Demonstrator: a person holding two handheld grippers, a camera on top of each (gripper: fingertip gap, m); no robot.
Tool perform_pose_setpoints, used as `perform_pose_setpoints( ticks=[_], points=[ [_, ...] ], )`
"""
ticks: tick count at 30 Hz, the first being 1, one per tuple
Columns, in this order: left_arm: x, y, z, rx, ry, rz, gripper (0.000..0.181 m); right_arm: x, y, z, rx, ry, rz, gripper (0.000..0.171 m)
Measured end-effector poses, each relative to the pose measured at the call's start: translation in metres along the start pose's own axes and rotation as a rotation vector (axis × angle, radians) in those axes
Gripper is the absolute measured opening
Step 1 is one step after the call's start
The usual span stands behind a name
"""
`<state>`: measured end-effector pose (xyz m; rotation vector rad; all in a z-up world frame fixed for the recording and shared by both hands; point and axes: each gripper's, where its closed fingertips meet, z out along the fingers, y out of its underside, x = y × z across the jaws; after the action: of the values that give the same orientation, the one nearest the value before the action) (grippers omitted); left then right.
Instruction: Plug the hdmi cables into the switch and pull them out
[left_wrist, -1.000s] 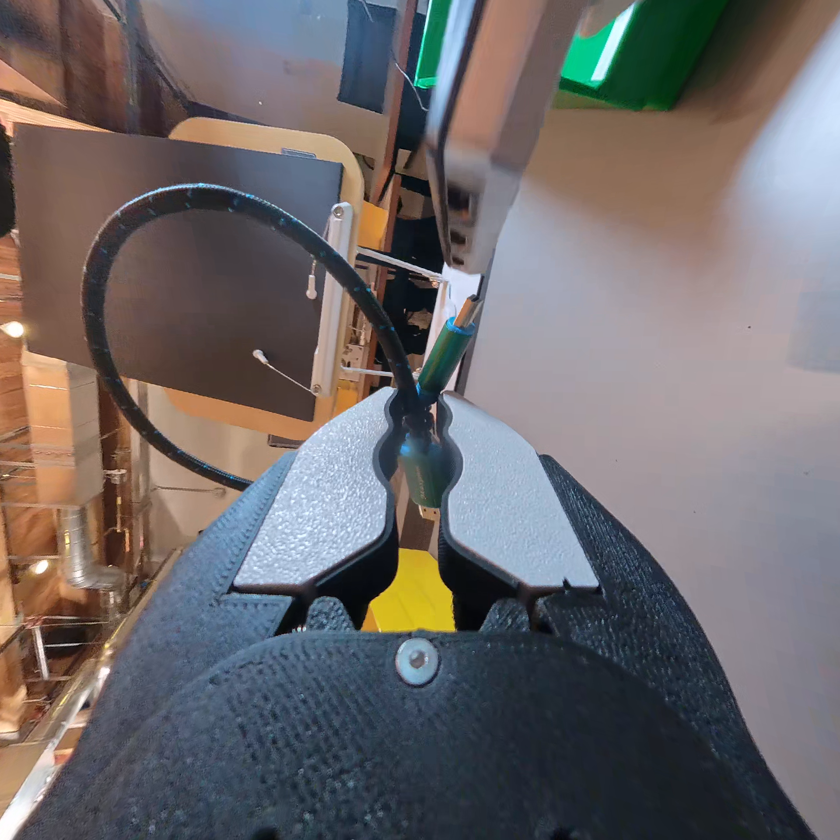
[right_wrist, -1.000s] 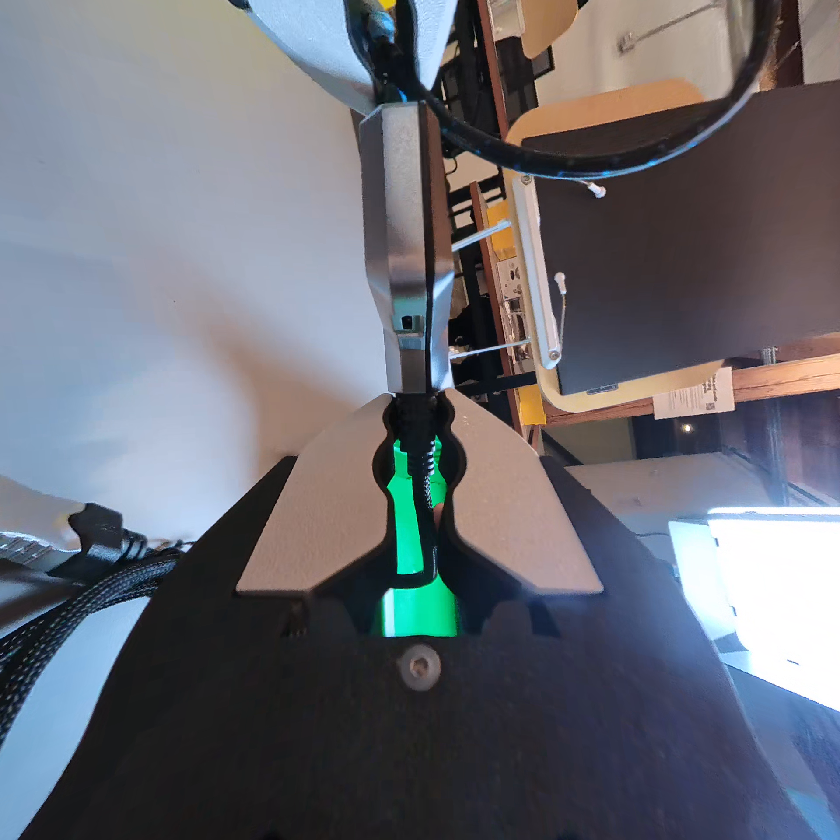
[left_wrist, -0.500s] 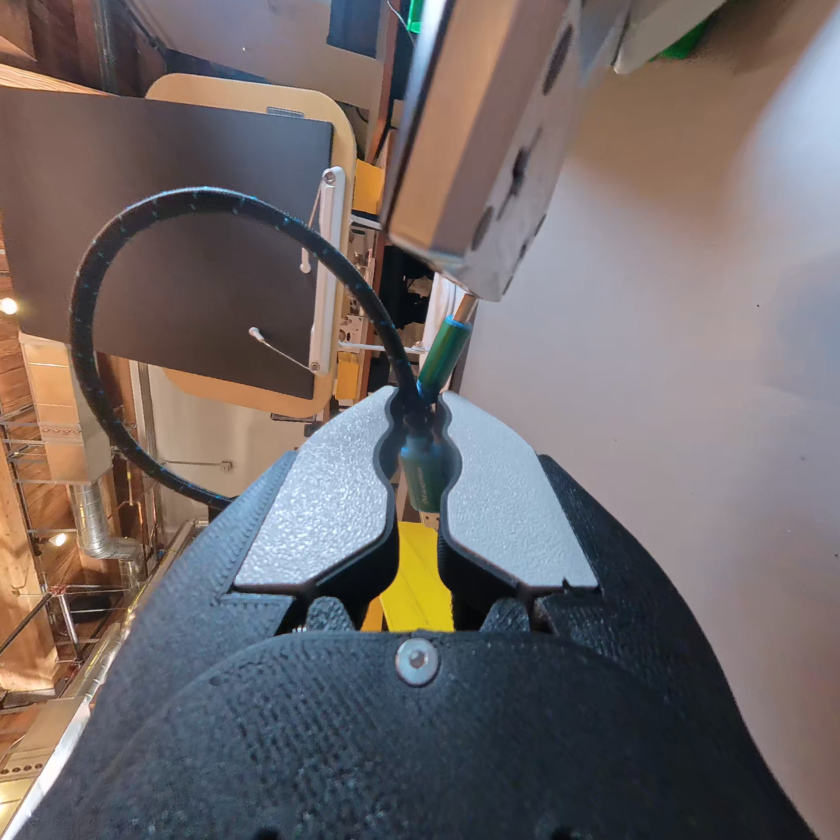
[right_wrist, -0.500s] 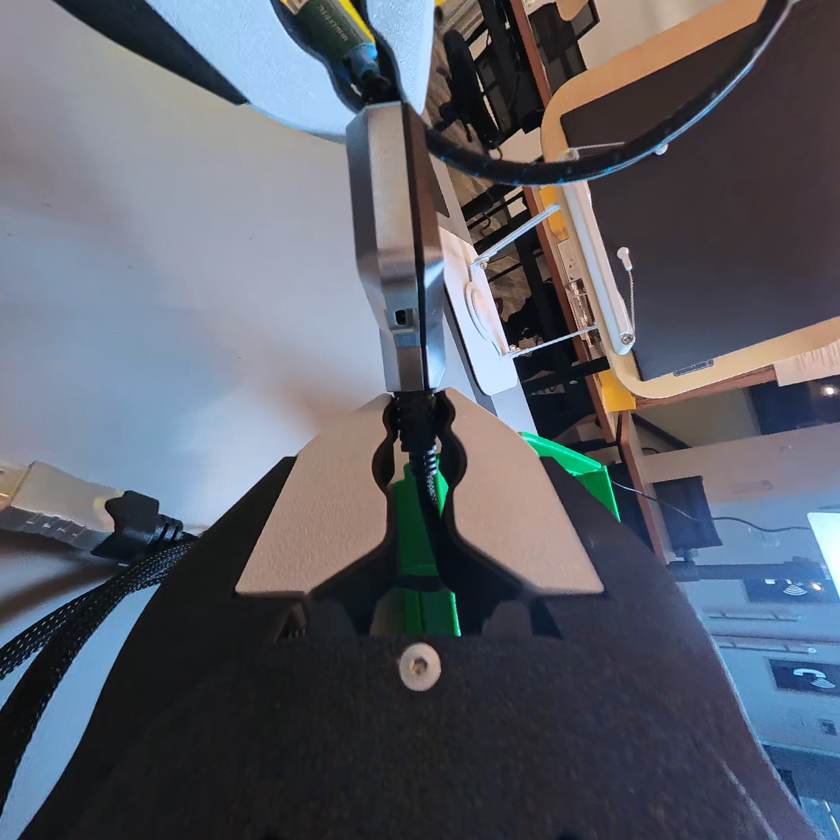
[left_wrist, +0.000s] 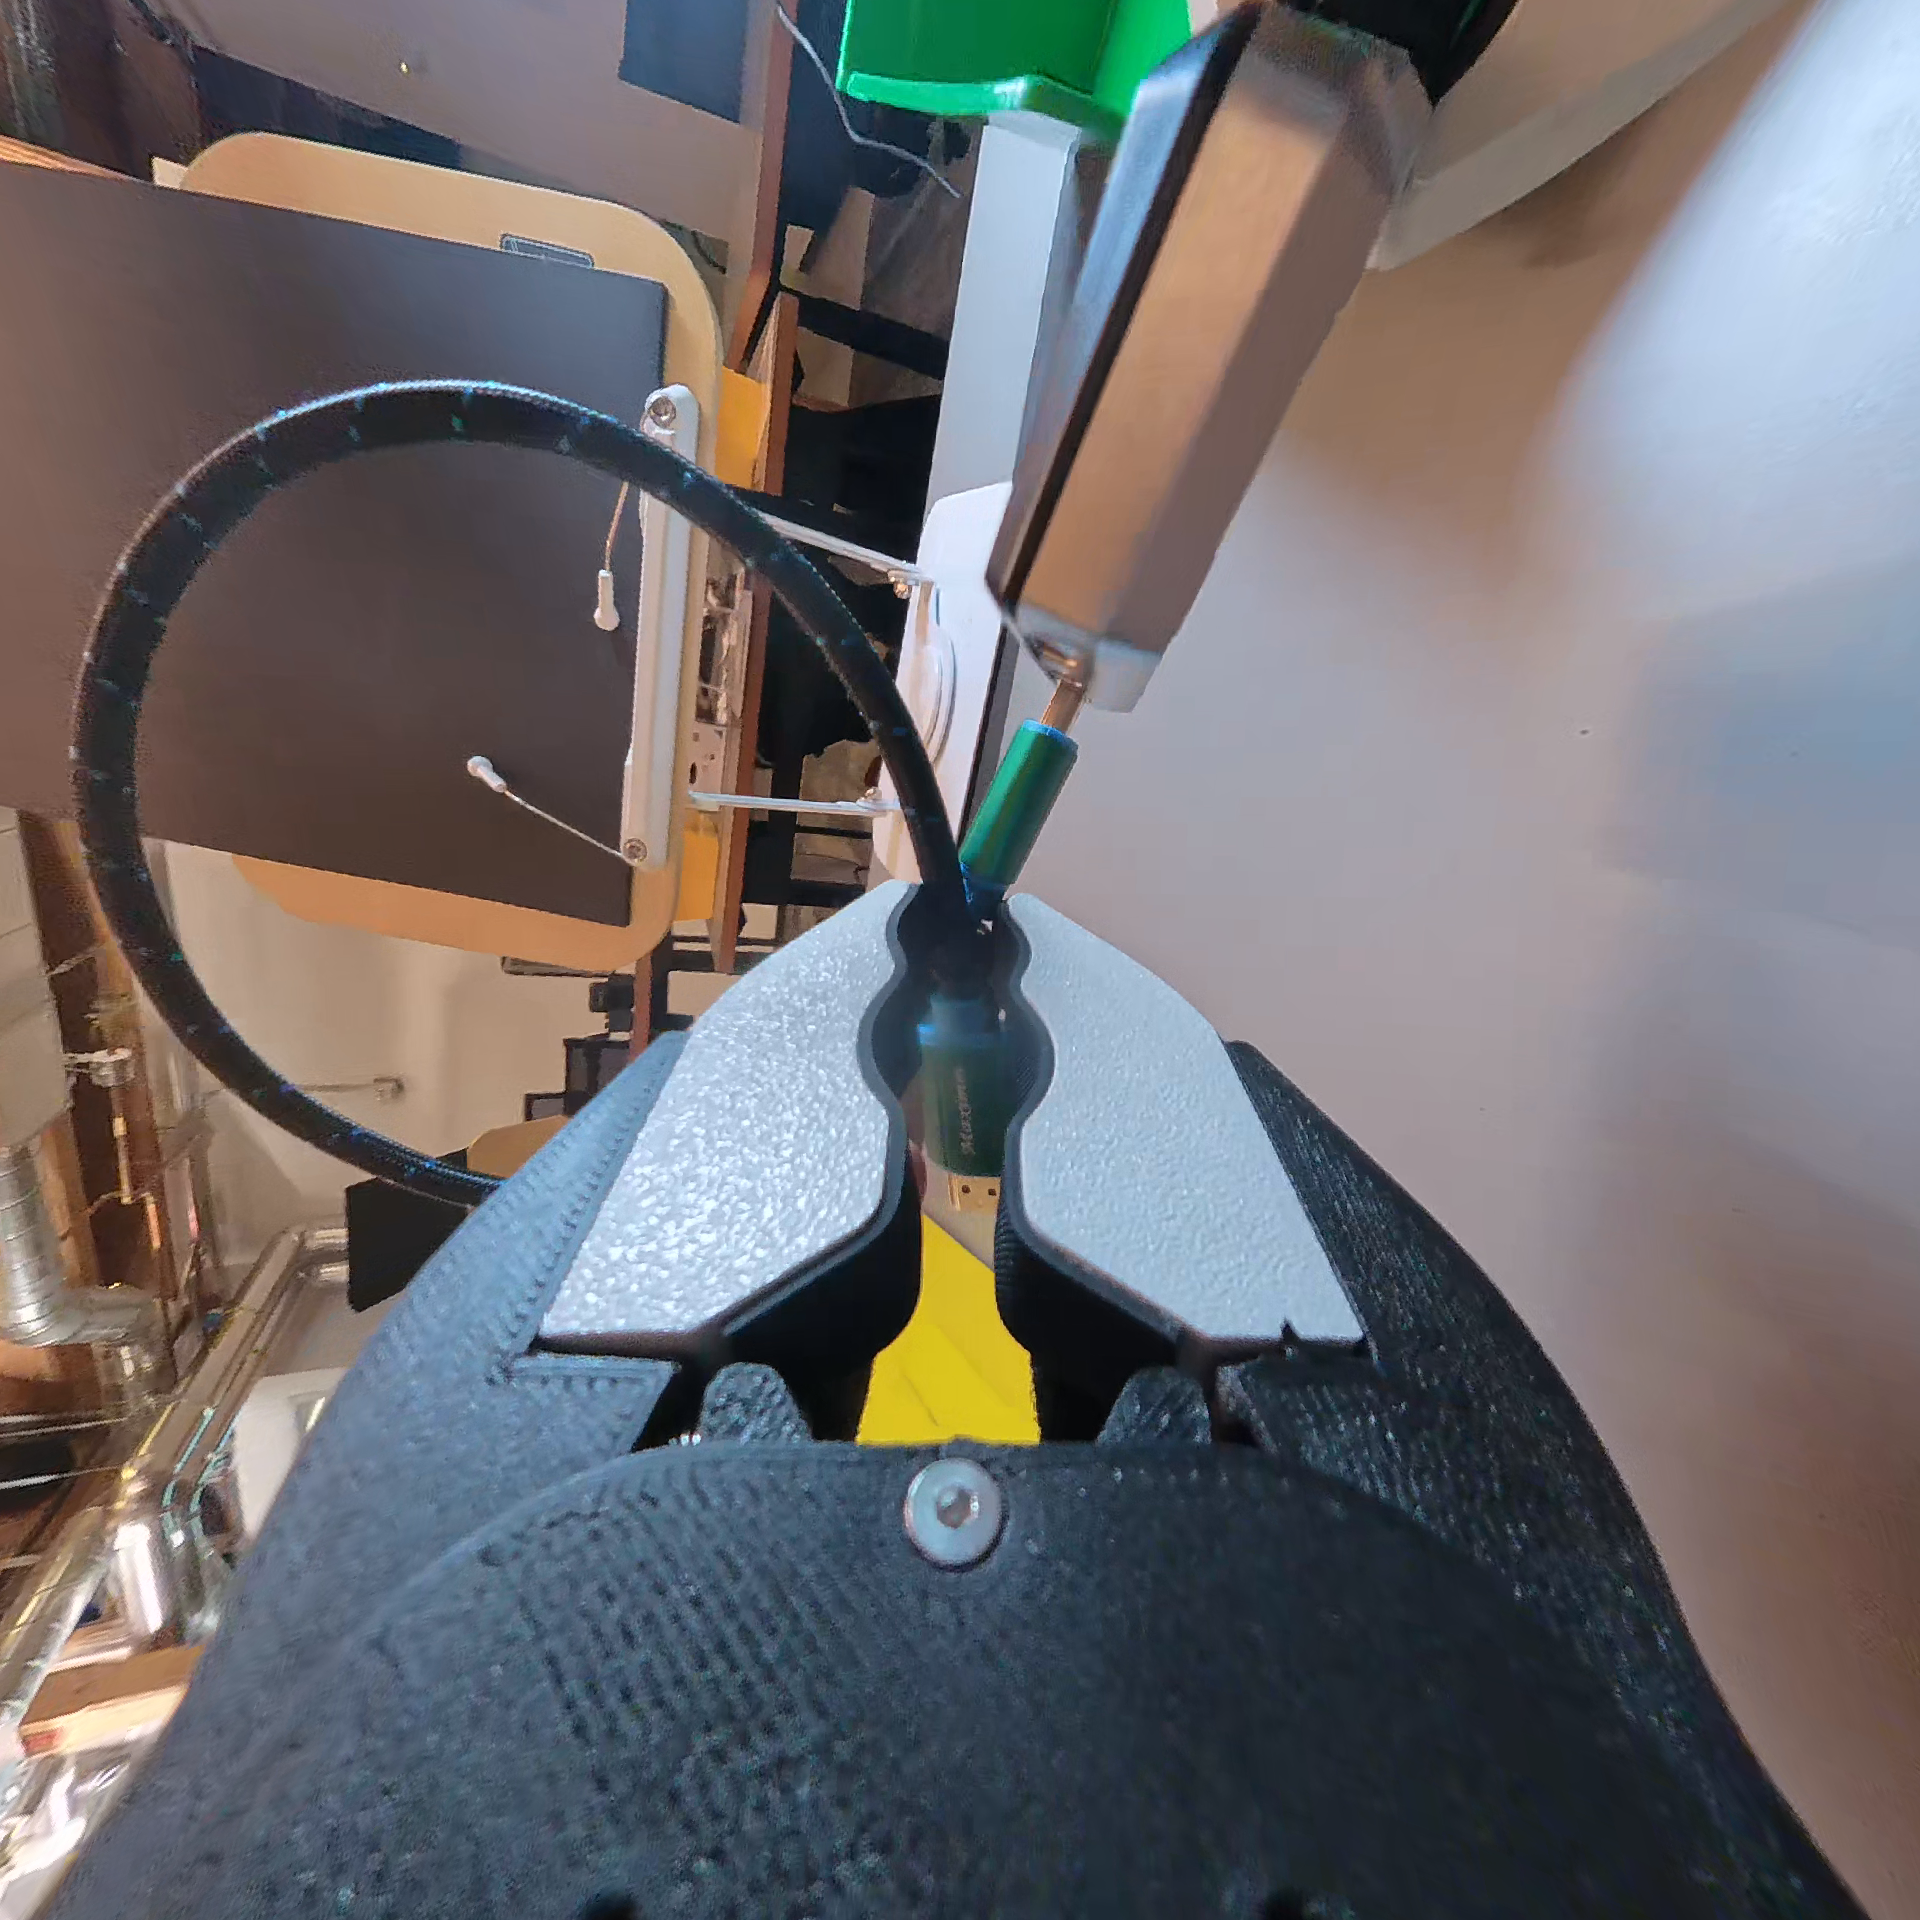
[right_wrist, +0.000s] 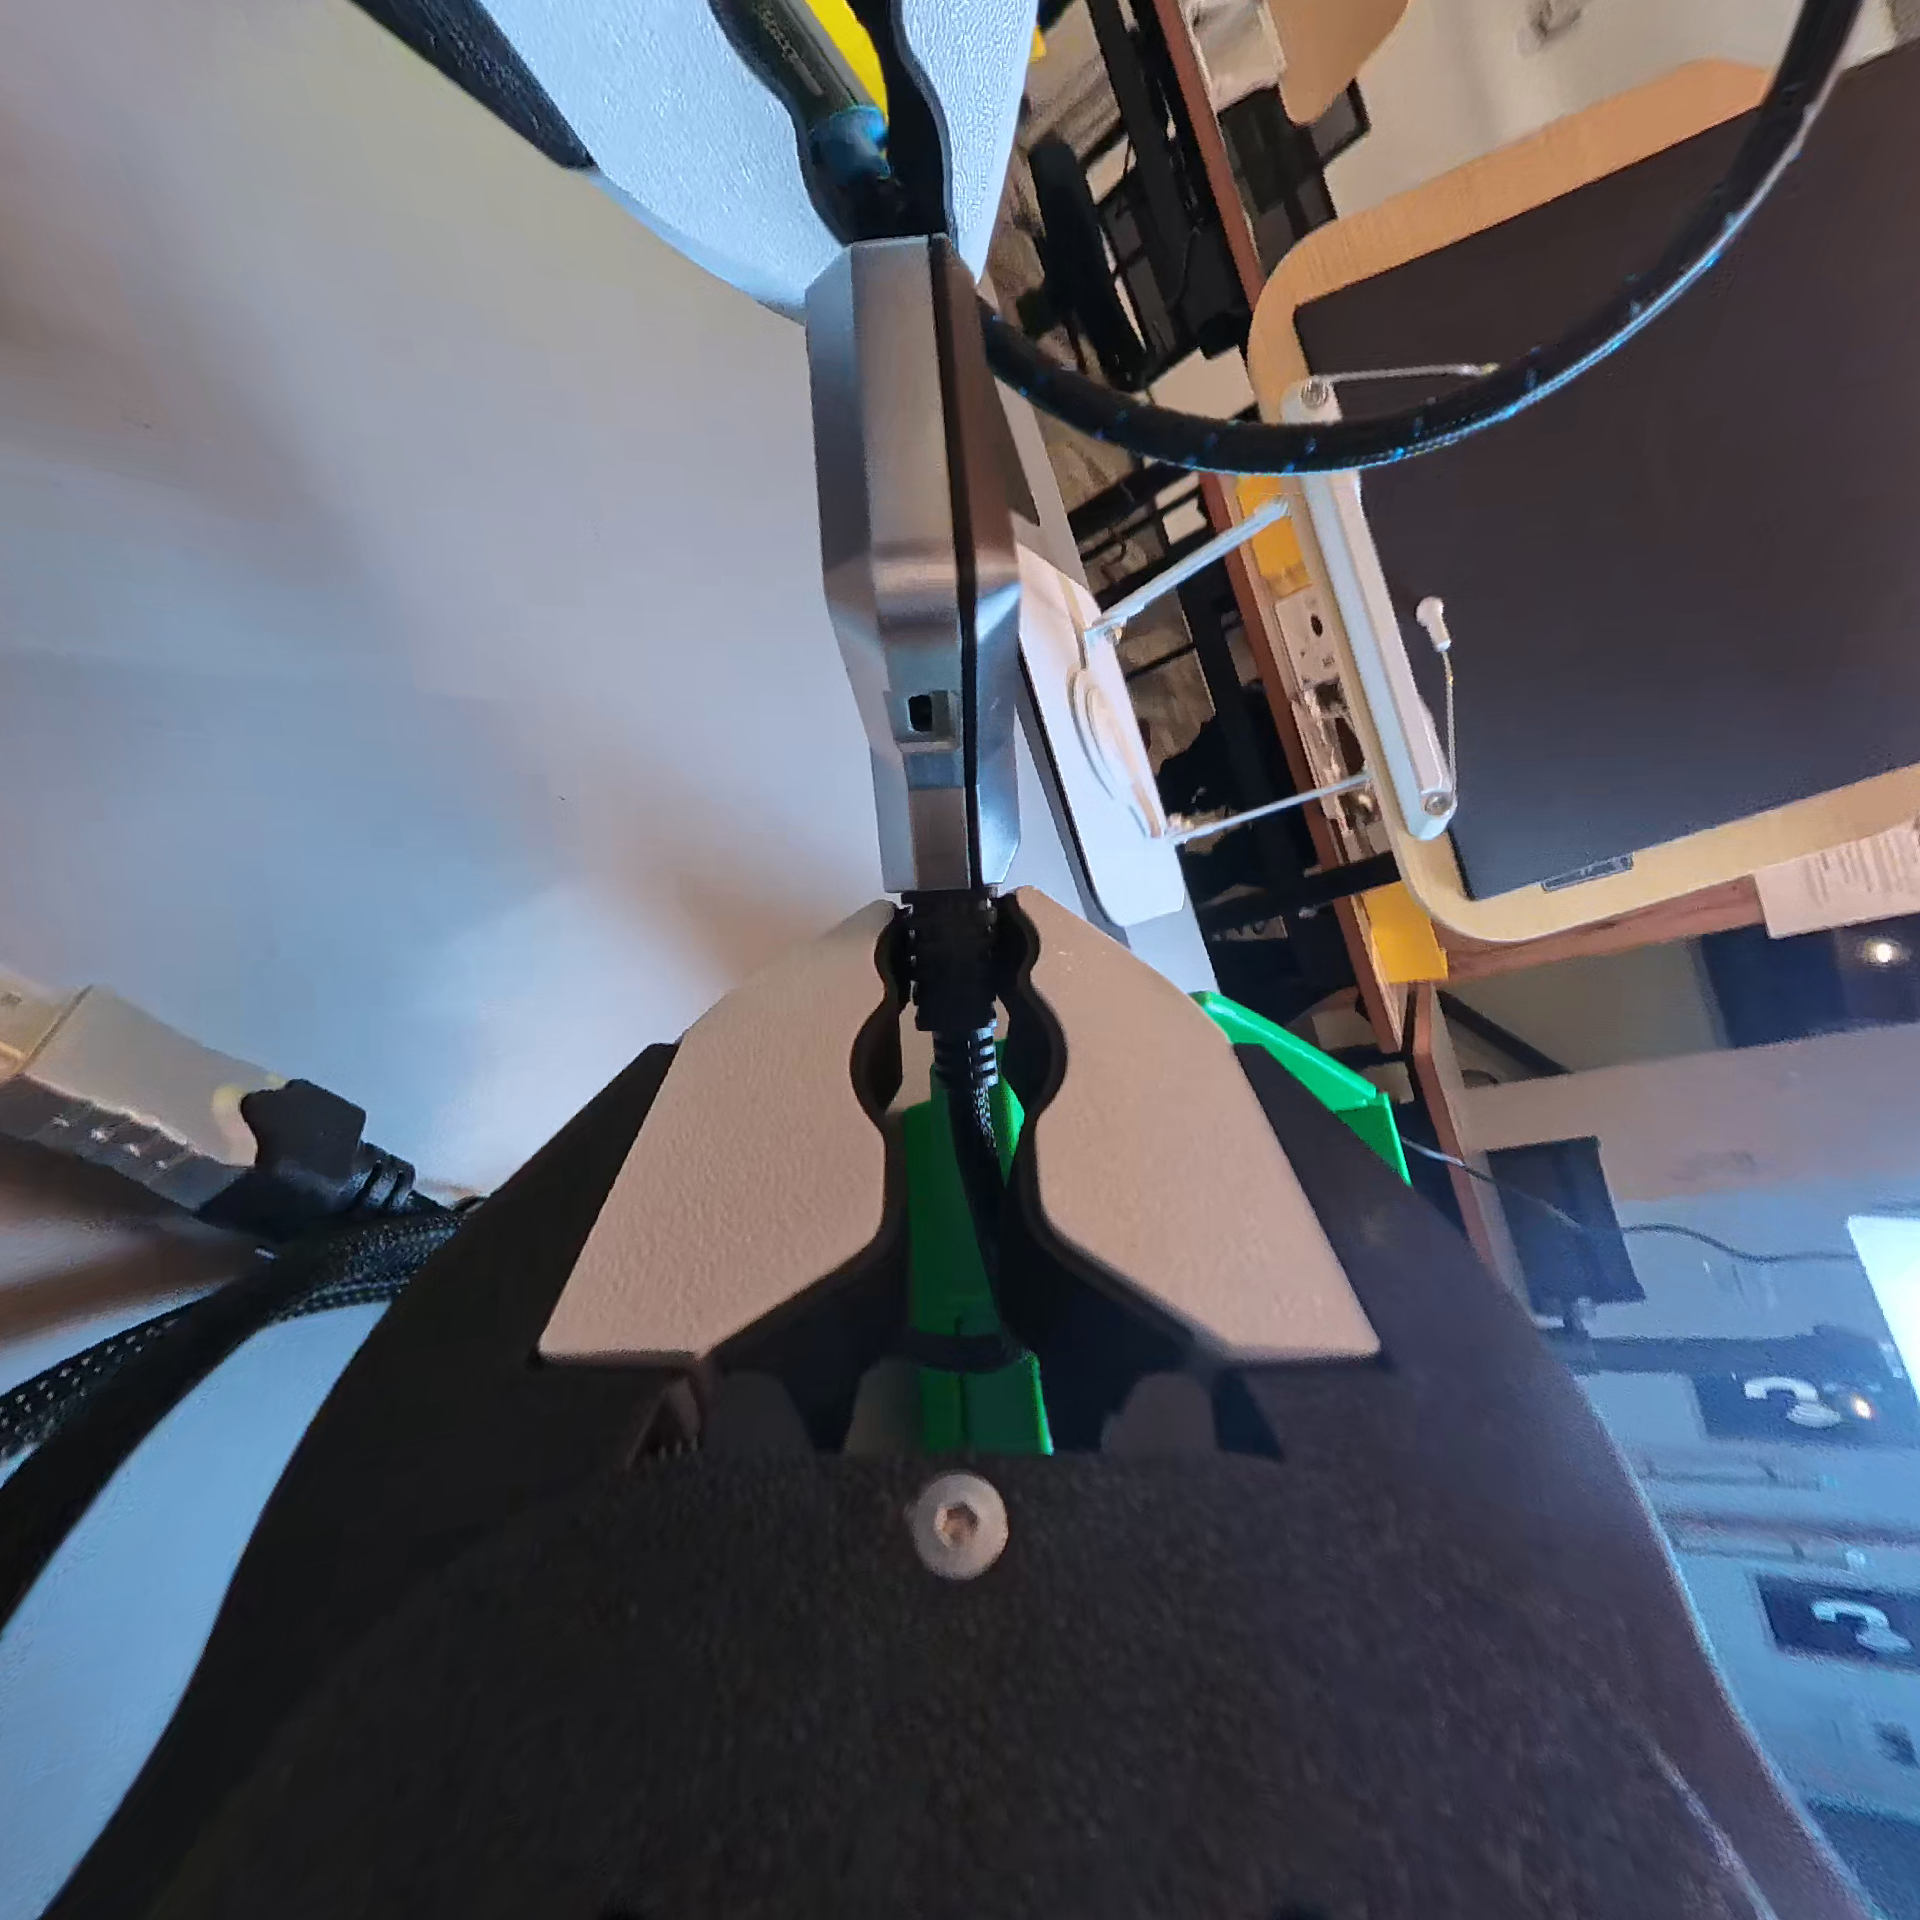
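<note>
The switch (left_wrist: 1195, 343), a slim silver box with a black face, is hanging in the air above the pale table (left_wrist: 1558, 935), because you are carrying it by its own lead: your right gripper (right_wrist: 948, 914) is clamped on the ribbed black strain relief (right_wrist: 951, 956) where that lead leaves the switch's near end, so the box is standing straight out from the fingertips. Its long axis is running away from the right gripper and toward the left gripper (left_wrist: 961, 925), with the far end meeting the green plug. Your left gripper is closed on the black braided hdmi cable (left_wrist: 312, 447), pinching it just behind the green plug (left_wrist: 1013, 800); a second green plug (left_wrist: 961, 1112) is lying back between the fingers. The forward plug is pointing up and slightly right at the switch's lower corner, its metal tip (left_wrist: 1060, 707) touching or just entering the end face; I cannot tell whether it is seated. Holding both parts off the table is probably letting you line up plug and port freely. Beyond the switch, the cable is looping wide to the left.
</note>
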<state>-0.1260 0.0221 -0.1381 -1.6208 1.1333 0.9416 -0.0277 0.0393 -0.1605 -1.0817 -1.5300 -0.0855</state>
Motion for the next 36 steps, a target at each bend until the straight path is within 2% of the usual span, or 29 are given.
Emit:
perform_pose_setpoints(
  ticks=[5, 14, 17, 19, 30, 36],
  points=[
    [0.003, -0.005, -0.01, 0.044, 0.062, -0.07, 0.012, -0.002, -0.005, -0.007, 0.111, -0.027, -0.021, 0.015],
    [0.016, -0.005, -0.016, 0.086, 0.135, -0.131, 0.011, -0.012, -0.013, -0.017, 0.192, -0.062, -0.035, 0.014],
    [0.03, -0.005, -0.018, 0.164, 0.234, -0.16, 0.011, -0.019, -0.013, -0.02, 0.203, -0.099, -0.062, 0.014],
    [0.032, -0.009, -0.024, 0.242, 0.307, -0.26, 0.011, -0.02, -0.015, -0.024, 0.232, -0.129, -0.046, 0.014],
    [0.07, -0.008, -0.036, 0.336, 0.593, -0.286, 0.01, -0.047, -0.019, -0.042, 0.318, -0.358, -0.023, 0.014],
    [0.077, -0.013, -0.039, 0.346, 0.716, -0.437, 0.01, -0.045, -0.029, -0.051, 0.394, -0.45, 0.124, 0.014]
  ],
)
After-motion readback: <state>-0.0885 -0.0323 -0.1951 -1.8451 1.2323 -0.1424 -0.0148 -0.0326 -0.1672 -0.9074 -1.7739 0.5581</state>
